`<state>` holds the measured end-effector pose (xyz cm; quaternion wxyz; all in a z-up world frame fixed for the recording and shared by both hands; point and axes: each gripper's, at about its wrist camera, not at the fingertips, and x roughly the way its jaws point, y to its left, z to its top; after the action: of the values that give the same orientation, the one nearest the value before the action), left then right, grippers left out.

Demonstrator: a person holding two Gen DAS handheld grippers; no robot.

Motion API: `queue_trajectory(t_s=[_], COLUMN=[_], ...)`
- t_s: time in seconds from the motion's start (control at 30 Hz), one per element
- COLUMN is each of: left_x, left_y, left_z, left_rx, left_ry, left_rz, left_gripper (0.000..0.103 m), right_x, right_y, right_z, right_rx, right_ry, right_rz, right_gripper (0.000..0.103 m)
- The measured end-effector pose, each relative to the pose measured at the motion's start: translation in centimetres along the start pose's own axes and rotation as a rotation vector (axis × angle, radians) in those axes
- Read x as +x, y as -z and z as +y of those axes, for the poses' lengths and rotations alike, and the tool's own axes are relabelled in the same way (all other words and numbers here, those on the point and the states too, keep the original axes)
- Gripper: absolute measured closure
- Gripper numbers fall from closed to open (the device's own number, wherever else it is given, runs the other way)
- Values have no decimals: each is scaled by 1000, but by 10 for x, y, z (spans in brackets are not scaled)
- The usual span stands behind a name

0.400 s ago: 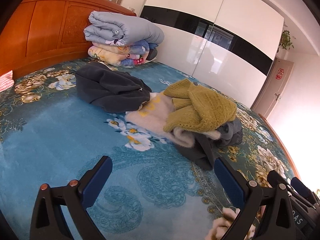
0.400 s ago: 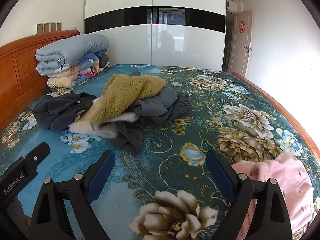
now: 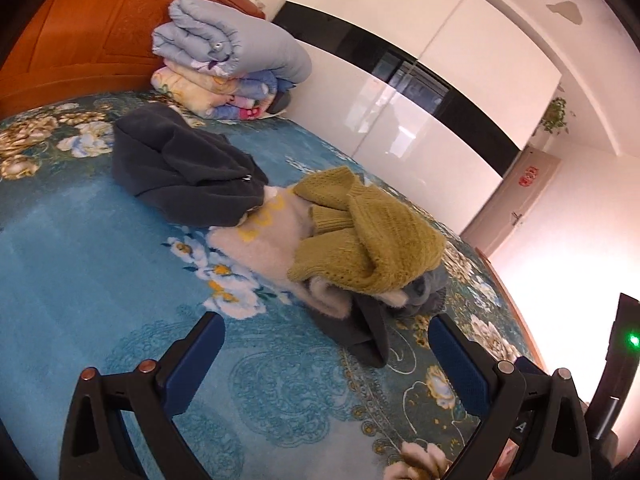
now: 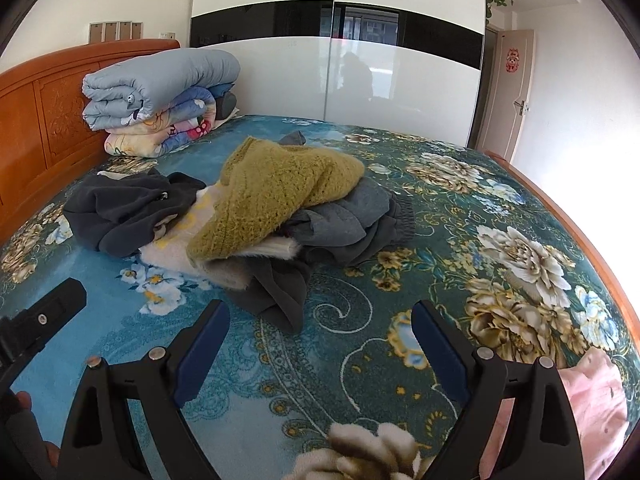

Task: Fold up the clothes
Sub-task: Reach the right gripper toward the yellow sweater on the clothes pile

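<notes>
Left wrist view first: the left tongs (image 3: 326, 334) stand wide apart with nothing between the blue pads (image 3: 196, 354), held above the bed (image 3: 80, 264) with its teal flowered cover. Ahead of them lies the pile of clothes (image 3: 320, 248). A mustard knitted sweater (image 3: 372, 236) sits on top, over a cream fleecy garment (image 3: 264, 248) with yellow marks. A dark grey garment (image 3: 372, 336) trails from under the pile toward the tongs without touching them. Left of the pile and touching the cream piece lies a charcoal zip jacket (image 3: 180, 172). Further back, against the wooden headboard (image 3: 80, 40), folded quilts (image 3: 228, 68) are stacked, a pale blue one uppermost. A white and black wardrobe (image 3: 400, 92) runs along the far side of the bed. At the right edge part of the other gripper's body shows a green light (image 3: 632, 339).

Right wrist view: the right tongs (image 4: 320, 324) are also spread wide and empty above the bed cover. The same pile lies ahead, slightly left of centre, the mustard sweater on top, with a grey sweatshirt (image 4: 352, 220) under its right side. A pink garment (image 4: 592, 400) lies apart at the lower right, beside the right finger. The left gripper's black body (image 4: 44, 320) shows at the lower left.
</notes>
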<state>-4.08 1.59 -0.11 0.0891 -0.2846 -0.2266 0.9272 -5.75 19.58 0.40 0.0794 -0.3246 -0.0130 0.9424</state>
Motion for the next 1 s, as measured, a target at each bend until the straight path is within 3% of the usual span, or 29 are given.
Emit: queue_trajectory(t_s=[0.1, 0.2, 0.37, 0.6, 0.77, 1.0], left_x=[12, 16, 30, 47, 55, 68], left_y=[-1, -21, -36, -39, -38, -37], left_z=[-20, 8, 16, 29, 42, 54], left_rx=[68, 65, 70, 31, -43, -83], left_ry=[-32, 16, 13, -25, 35, 27], left_rz=[-16, 10, 2, 5, 11, 24], left_gripper=[0, 0, 0, 0, 0, 0], right_x=[12, 22, 39, 58, 58, 64], right_y=[-6, -13, -28, -47, -59, -66], right_z=[3, 3, -2, 1, 6, 15], right_rx=[18, 25, 19, -29, -48, -63], right_ry=[-6, -5, 38, 28, 42, 39], right_rz=[1, 5, -4, -11, -90, -110], right_gripper=[10, 10, 10, 10, 10, 10])
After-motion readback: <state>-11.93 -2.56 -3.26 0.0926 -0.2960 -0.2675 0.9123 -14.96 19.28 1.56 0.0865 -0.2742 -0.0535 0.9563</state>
